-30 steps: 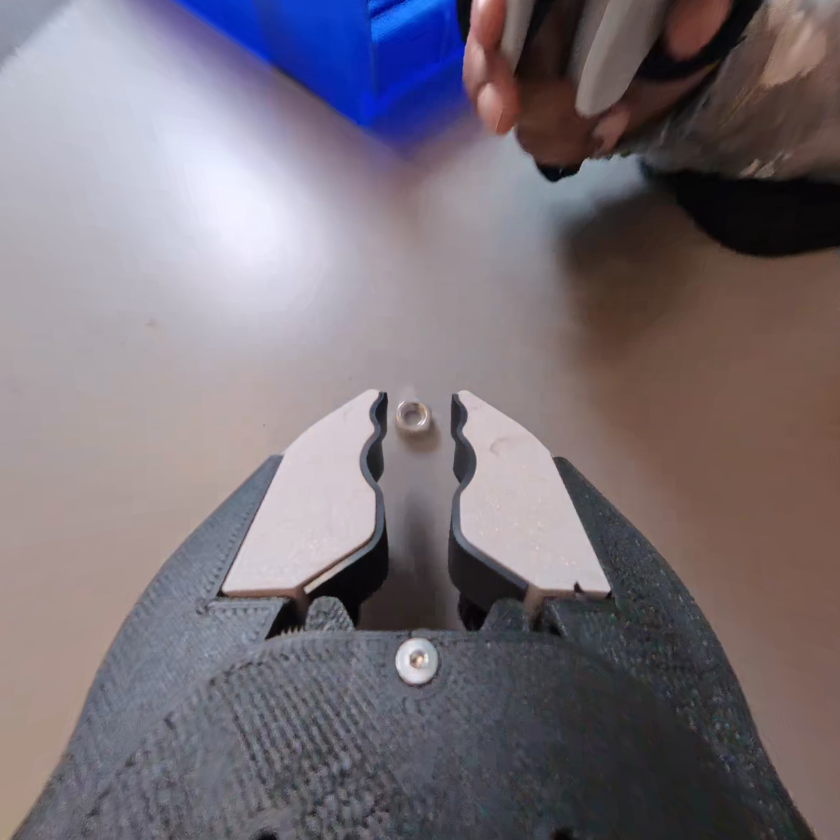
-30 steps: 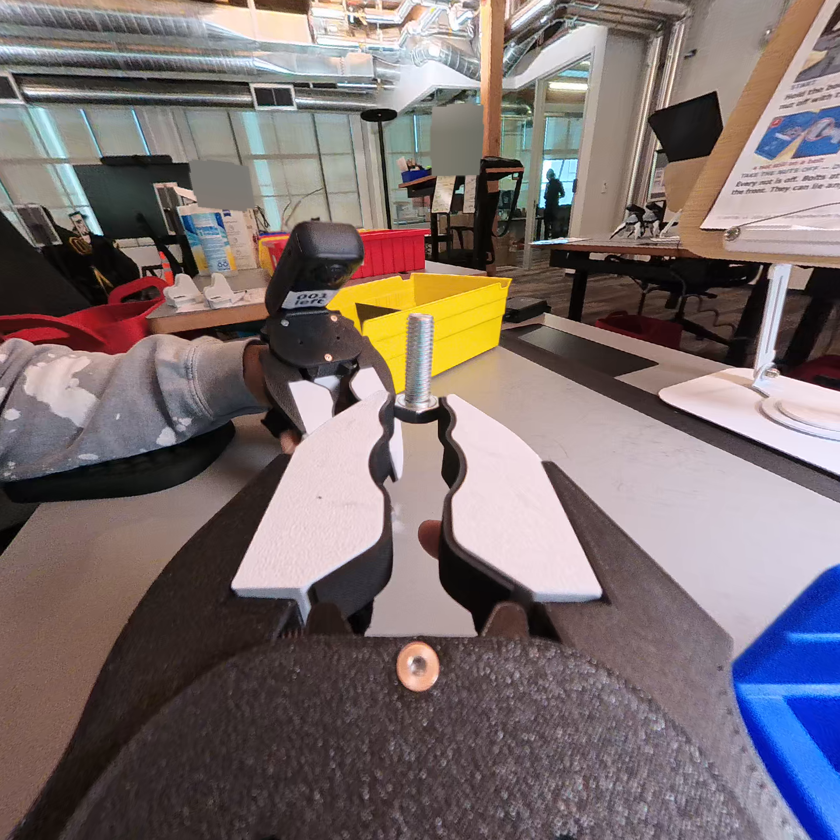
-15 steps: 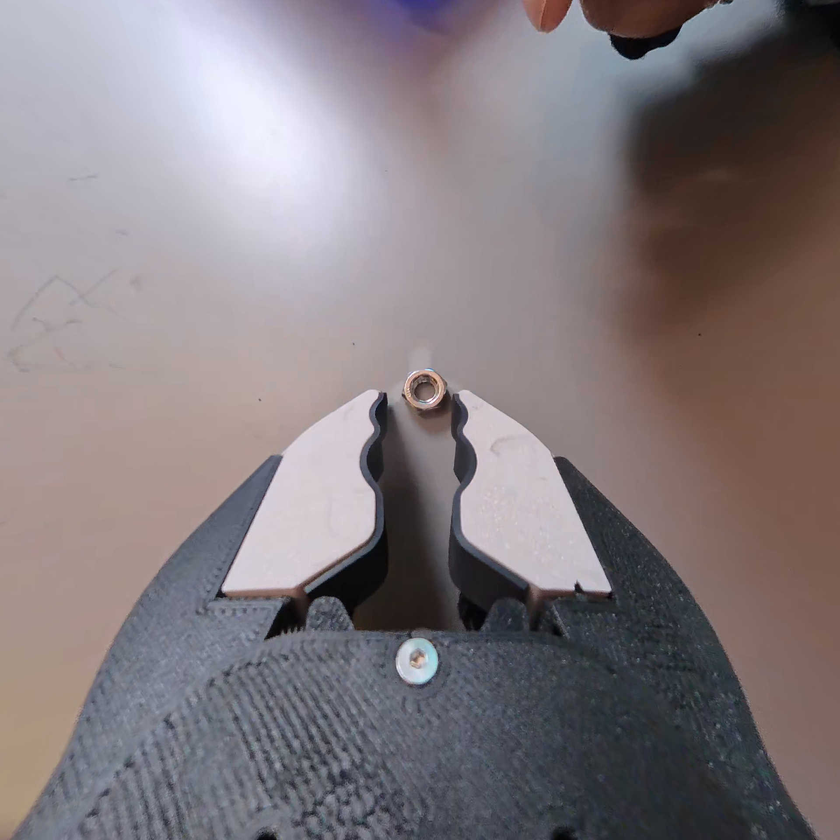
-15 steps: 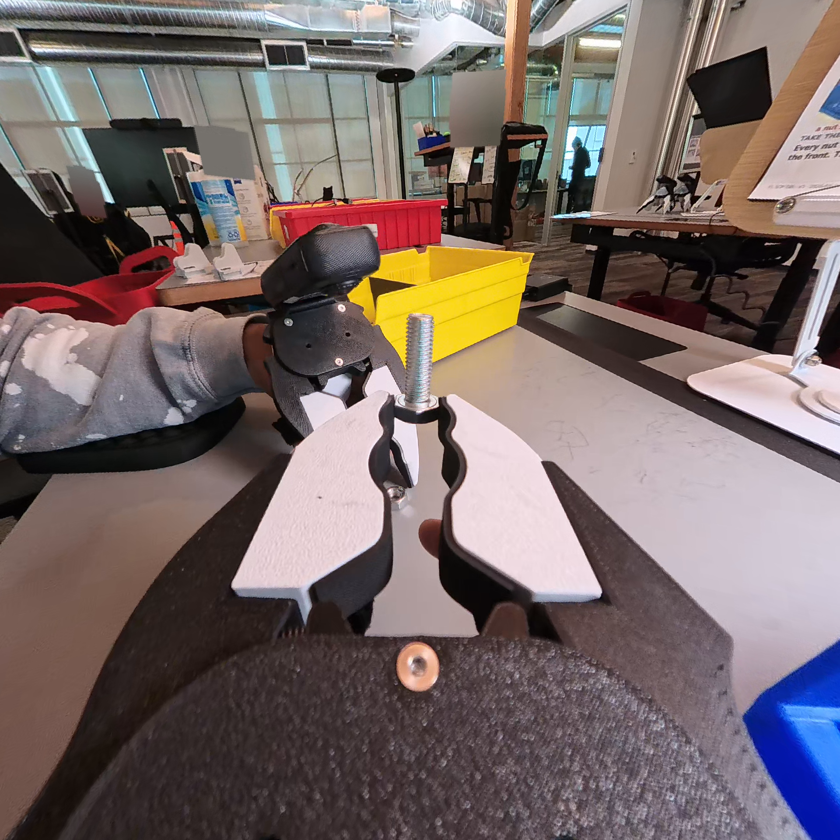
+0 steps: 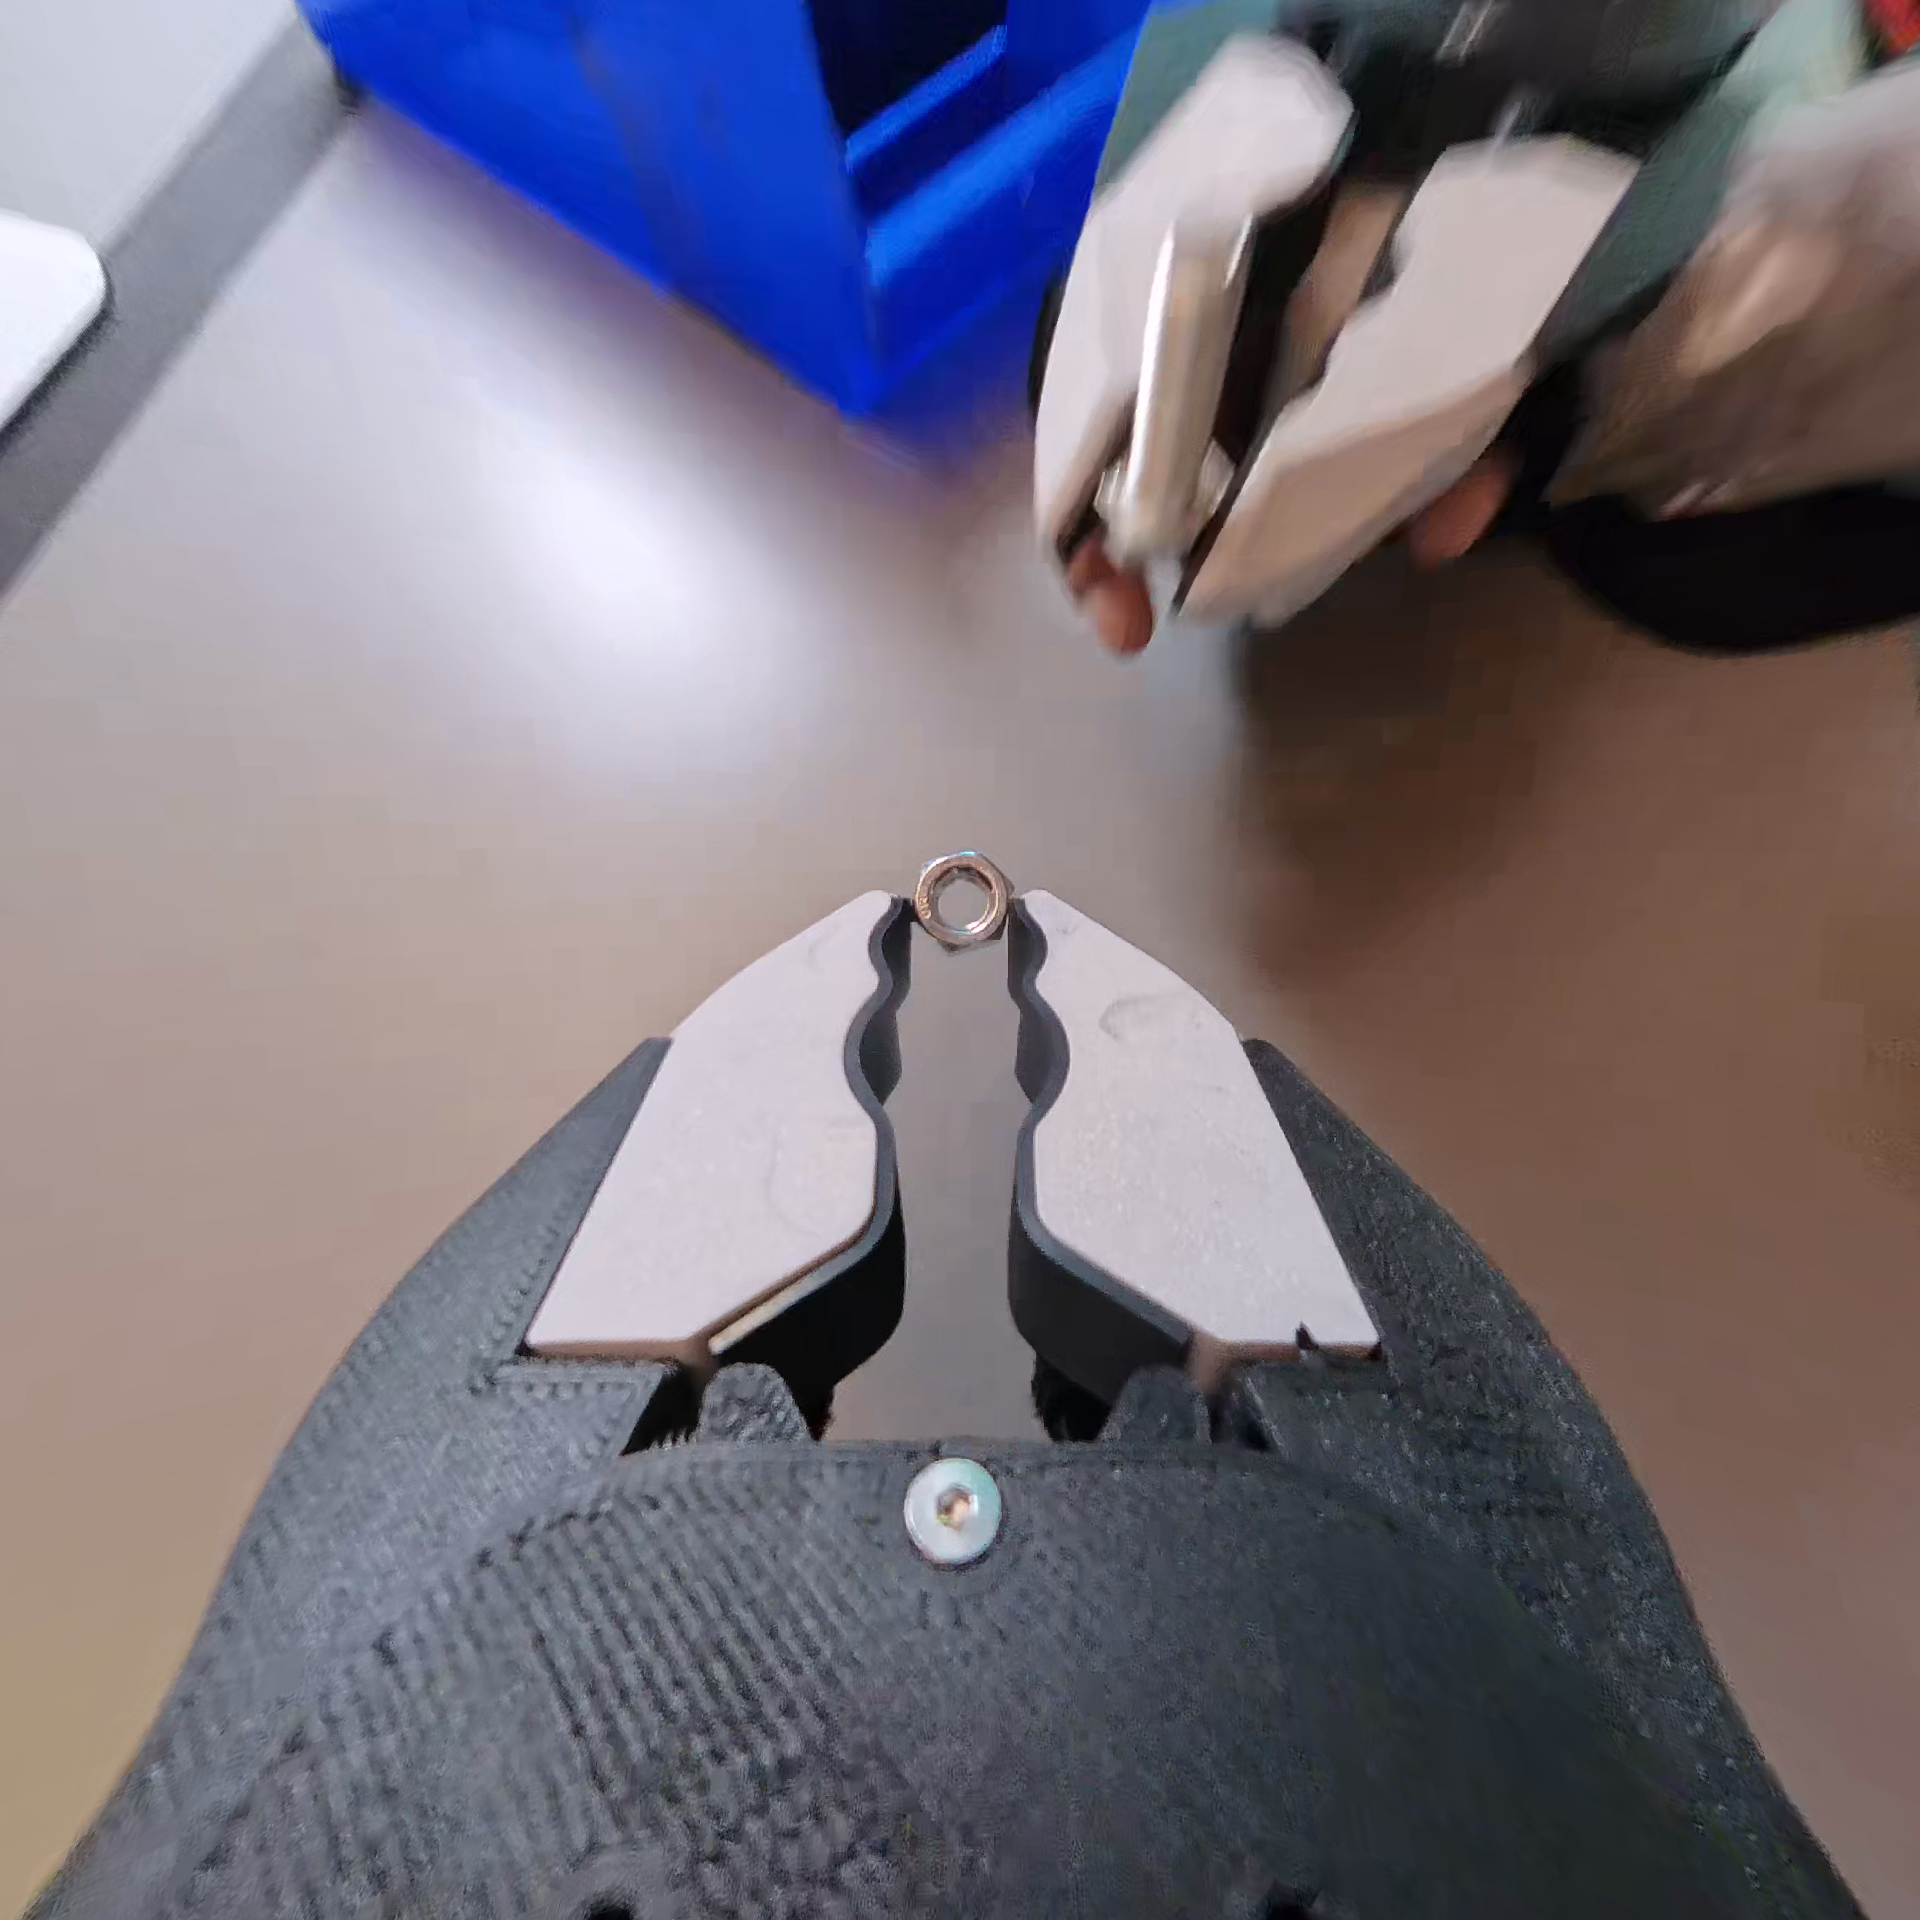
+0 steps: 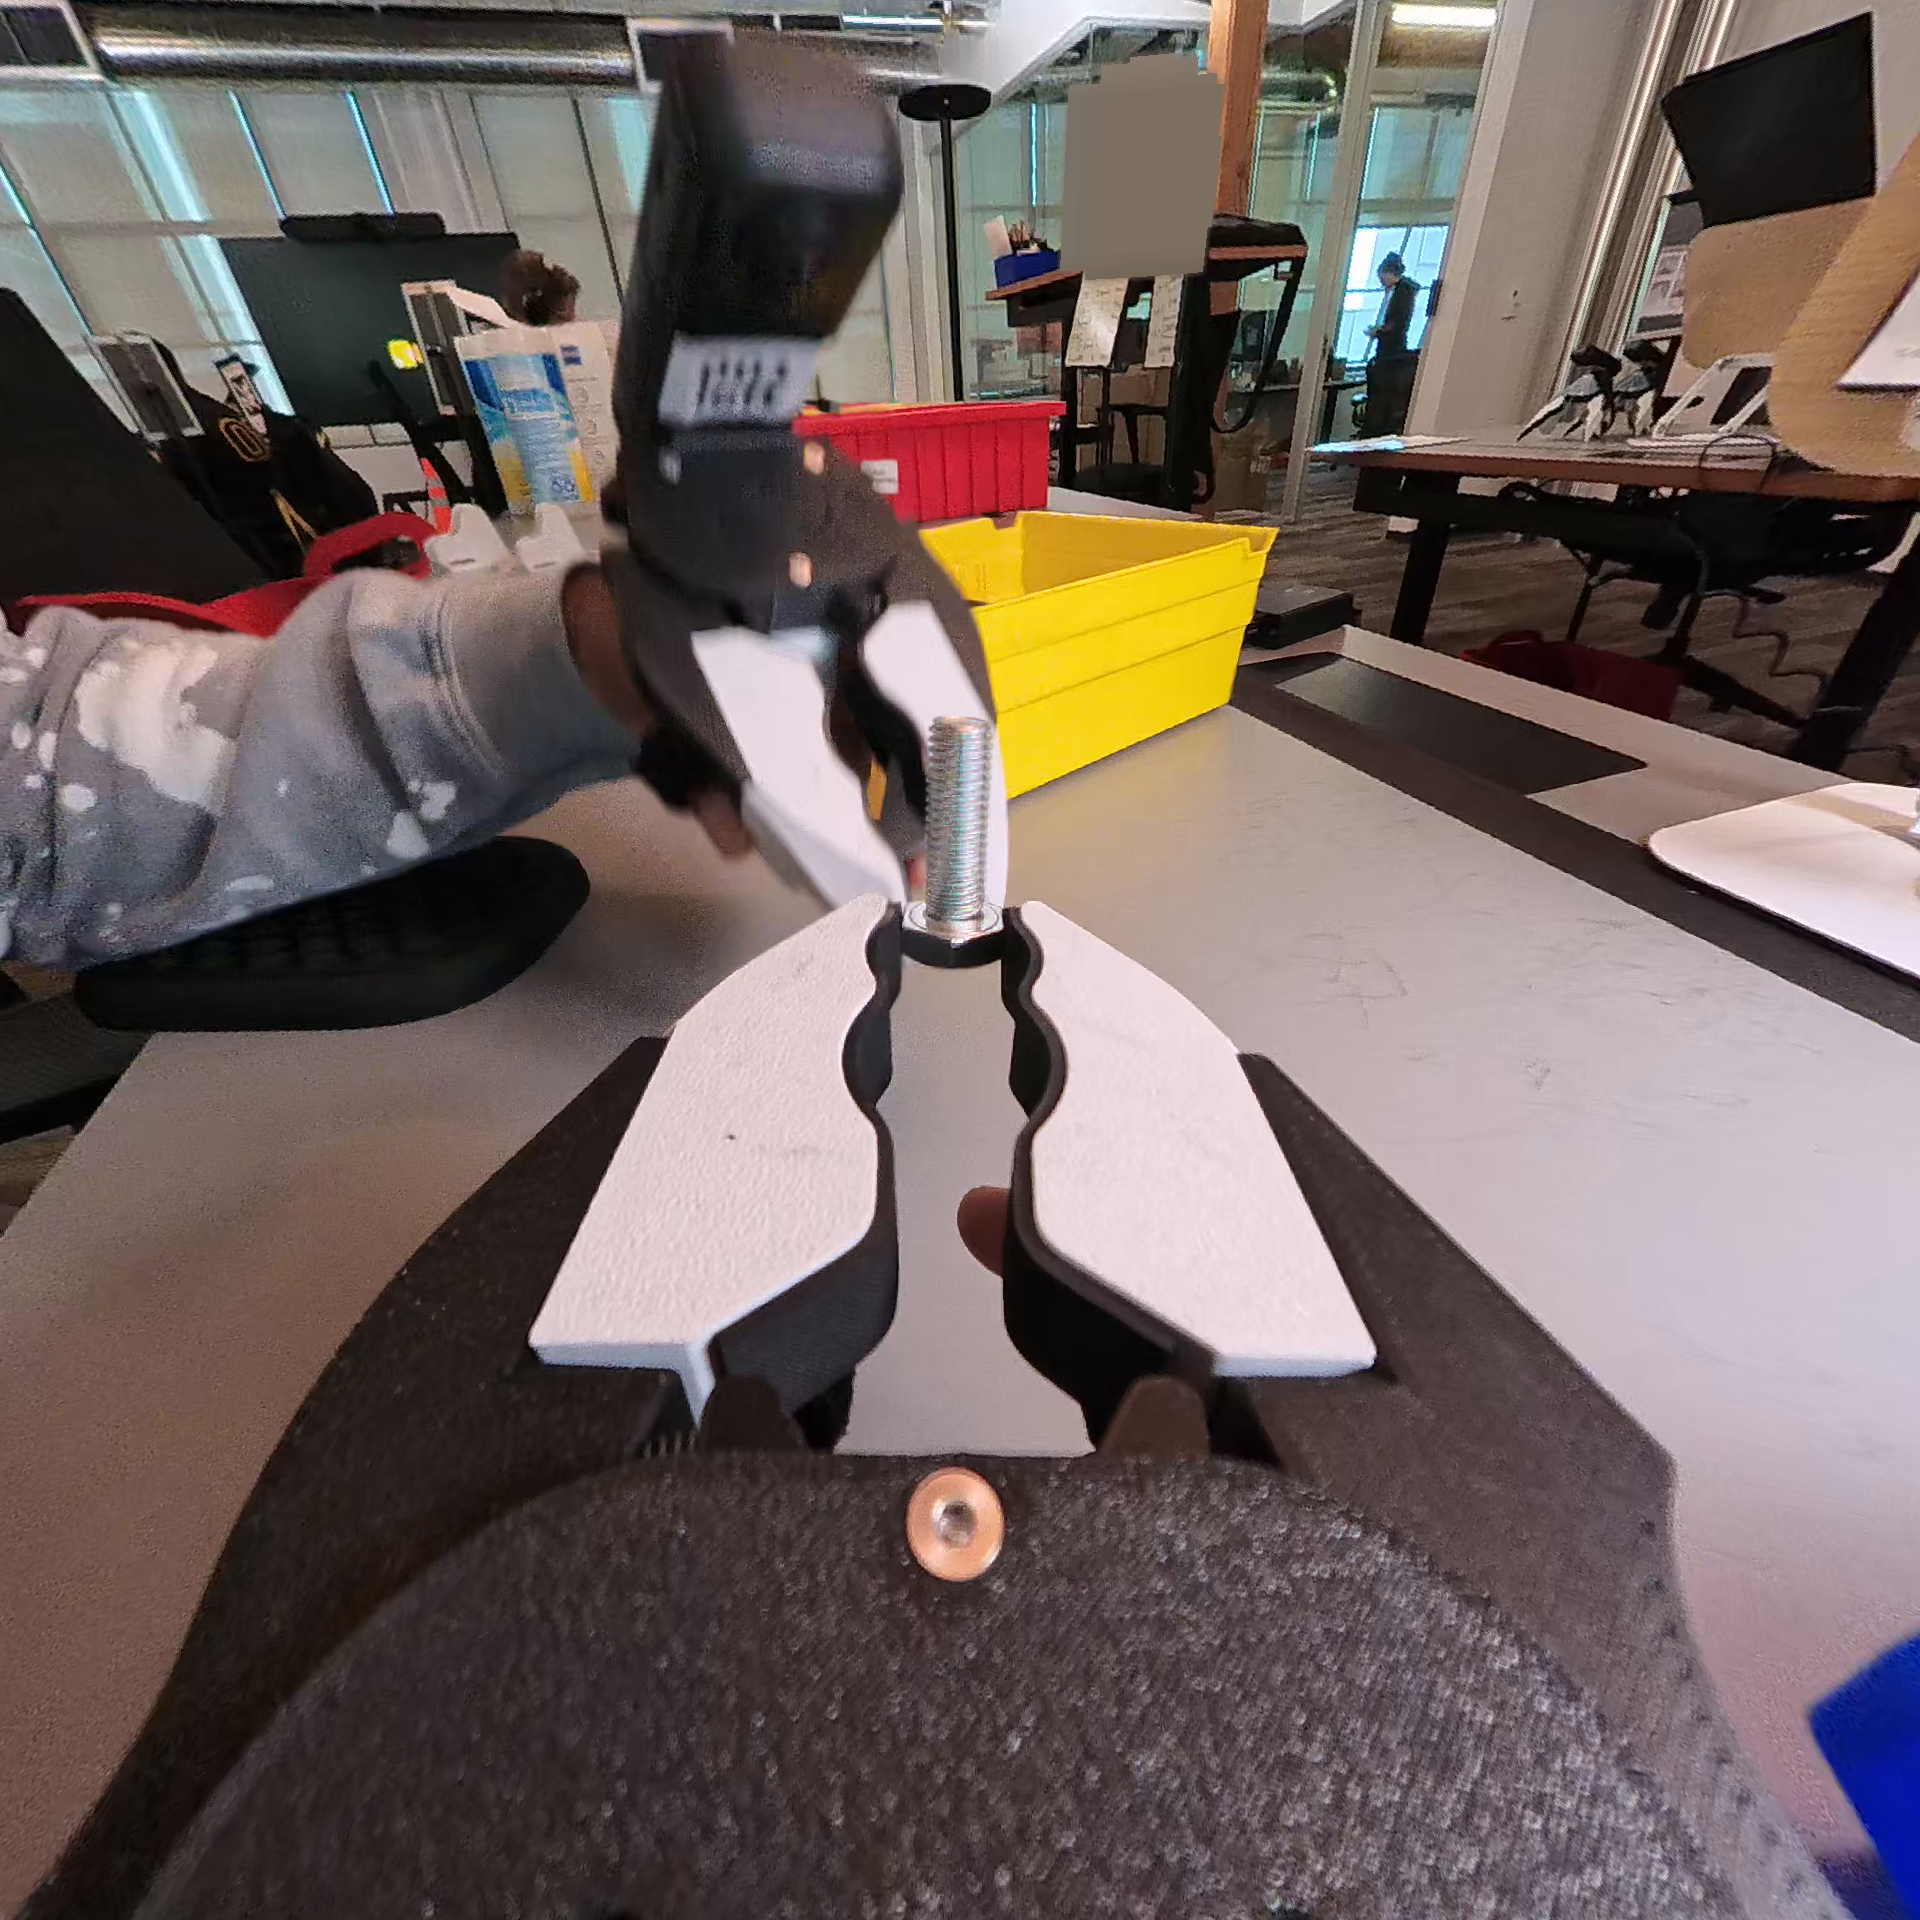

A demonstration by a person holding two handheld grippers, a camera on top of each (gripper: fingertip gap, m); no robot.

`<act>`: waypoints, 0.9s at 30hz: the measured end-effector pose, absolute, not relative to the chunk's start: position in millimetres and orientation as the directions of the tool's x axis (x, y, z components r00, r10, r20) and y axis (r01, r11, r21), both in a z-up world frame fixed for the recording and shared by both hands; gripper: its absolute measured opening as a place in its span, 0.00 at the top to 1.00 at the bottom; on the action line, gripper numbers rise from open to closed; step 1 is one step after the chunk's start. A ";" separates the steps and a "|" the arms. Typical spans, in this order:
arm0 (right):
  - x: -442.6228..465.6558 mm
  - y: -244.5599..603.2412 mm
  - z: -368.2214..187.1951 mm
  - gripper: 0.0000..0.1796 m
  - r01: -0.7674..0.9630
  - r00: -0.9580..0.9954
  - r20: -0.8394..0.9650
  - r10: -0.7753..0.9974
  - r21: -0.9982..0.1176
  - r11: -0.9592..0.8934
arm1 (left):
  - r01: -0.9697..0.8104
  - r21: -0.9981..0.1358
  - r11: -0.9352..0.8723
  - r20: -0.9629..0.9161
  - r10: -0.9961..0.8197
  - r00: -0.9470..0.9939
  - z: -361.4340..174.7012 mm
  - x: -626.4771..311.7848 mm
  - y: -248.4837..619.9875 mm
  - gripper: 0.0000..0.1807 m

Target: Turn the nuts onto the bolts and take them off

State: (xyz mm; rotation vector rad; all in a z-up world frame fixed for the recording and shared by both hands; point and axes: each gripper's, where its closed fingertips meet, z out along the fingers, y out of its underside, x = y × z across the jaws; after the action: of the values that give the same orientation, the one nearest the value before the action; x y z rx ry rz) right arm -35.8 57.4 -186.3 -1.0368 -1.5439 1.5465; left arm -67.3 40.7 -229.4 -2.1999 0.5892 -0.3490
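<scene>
A small silver hexagonal steel nut is pinched between the tips of the left tongs, its hole facing the camera, above the smooth grey counter. A silver threaded steel bolt is clamped by its head between the tips of the right tongs, narrowed to the head's width, with the shank held upright above the counter. In the left wrist view the right tongs are seen blurred, near a blue plastic bin, and in the right wrist view a yellow plastic bin is seen farther back on the counter.
</scene>
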 end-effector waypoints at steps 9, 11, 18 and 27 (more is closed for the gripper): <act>-36.7 42.6 -178.6 0.90 0.001 -0.433 -0.037 0.901 -0.999 -0.041 | -0.413 -0.748 -0.520 0.092 -0.697 0.711 -133.9 -34.5 42.4 0.90; -36.0 42.4 -175.1 0.90 -0.015 -0.427 -0.033 0.904 -0.999 -0.043 | -0.456 -0.714 -0.532 0.088 -0.713 0.695 -135.2 -28.1 44.8 0.90; -34.6 43.2 -171.2 0.90 -0.030 -0.415 -0.022 0.910 -0.999 -0.038 | -0.505 -0.671 -0.542 0.078 -0.729 0.680 -140.7 -19.5 52.2 0.90; -38.0 43.6 -179.2 0.90 0.005 -0.389 0.028 0.921 -0.999 0.033 | -0.555 -0.613 -0.562 0.053 -0.730 0.681 -146.5 -25.7 49.7 0.90</act>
State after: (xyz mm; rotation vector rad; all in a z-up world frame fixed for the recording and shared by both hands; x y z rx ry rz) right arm -38.0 43.6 -179.2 -0.9777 -1.5202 1.4665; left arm -25.7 49.7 -146.5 -2.3252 0.9856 -0.4069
